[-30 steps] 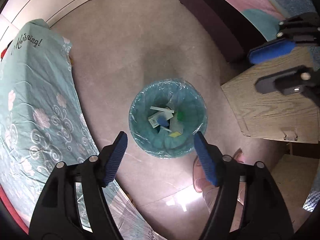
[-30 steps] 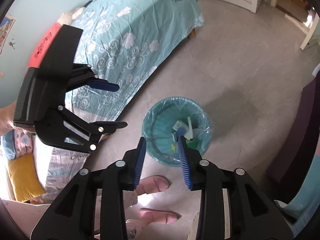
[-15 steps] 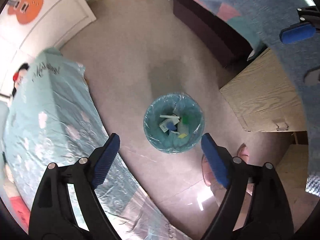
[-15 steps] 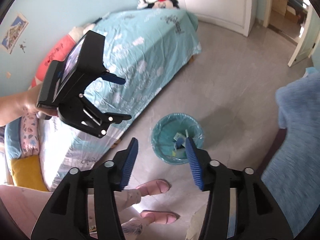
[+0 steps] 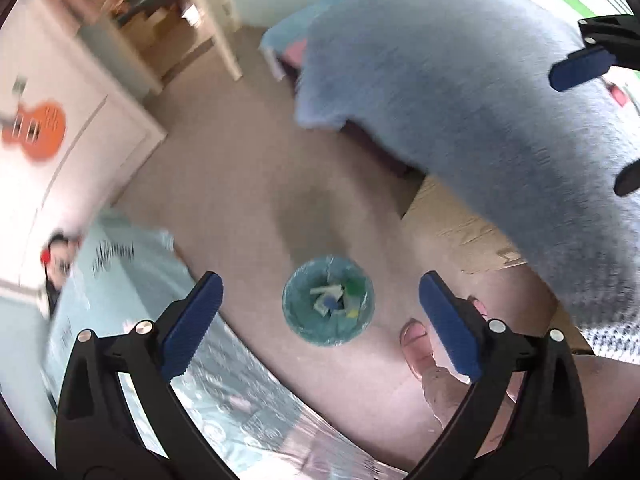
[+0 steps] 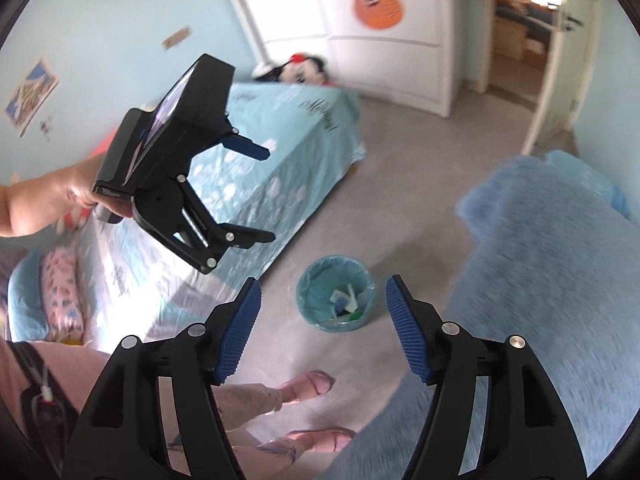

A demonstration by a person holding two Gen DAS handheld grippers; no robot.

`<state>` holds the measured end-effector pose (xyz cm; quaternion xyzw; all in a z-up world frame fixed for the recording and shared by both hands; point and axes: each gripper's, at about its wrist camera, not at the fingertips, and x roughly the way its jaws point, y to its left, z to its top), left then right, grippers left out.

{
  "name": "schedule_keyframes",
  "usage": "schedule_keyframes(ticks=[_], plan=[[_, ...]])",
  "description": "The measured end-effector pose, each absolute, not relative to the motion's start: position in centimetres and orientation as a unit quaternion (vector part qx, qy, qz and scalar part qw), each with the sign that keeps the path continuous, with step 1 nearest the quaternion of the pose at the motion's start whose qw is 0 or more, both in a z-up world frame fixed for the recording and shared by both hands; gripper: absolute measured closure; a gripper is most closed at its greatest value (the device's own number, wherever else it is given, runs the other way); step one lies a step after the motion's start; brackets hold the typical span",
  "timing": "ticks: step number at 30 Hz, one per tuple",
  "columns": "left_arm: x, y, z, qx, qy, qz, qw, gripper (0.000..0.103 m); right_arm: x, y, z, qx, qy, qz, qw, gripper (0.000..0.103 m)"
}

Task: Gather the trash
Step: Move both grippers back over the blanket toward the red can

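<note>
A: What is the bin like?

B: A round bin (image 5: 328,300) lined with thin, crinkly teal plastic stands on the smooth grey floor (image 5: 240,184), just beside the bed (image 6: 280,152). In it lies the trash (image 5: 334,298): white paper scraps with green, blue and yellow bits.

A: And the tools?

B: The left tool (image 5: 320,316) has ribbed blue pads on black arms; its jaws are opening, nothing between them. The right tool (image 6: 322,328) is the same, jaws opening and empty.

A: Any writing?

B: Black script on the teal bedspread, too blurred to read.

A: What differs between views?

B: The right view shows a hand (image 6: 72,196) gripping the left tool, an orange guitar sticker (image 6: 376,0) and a plush toy (image 6: 300,70). The left view shows a wood-grain worktop (image 5: 464,232) under a fuzzy blue blanket (image 5: 480,100).
</note>
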<state>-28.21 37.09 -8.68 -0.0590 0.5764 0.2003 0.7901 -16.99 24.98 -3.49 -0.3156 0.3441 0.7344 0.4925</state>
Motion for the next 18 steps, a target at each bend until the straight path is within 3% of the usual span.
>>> schedule_keyframes(ticks=[18], plan=[[-10.8,18.2,-3.3,0.104,0.53,-0.049,0.84,0.007,-5.5,-1.3,-0.8,-0.174,0.39,0.53,0.732,0.035]])
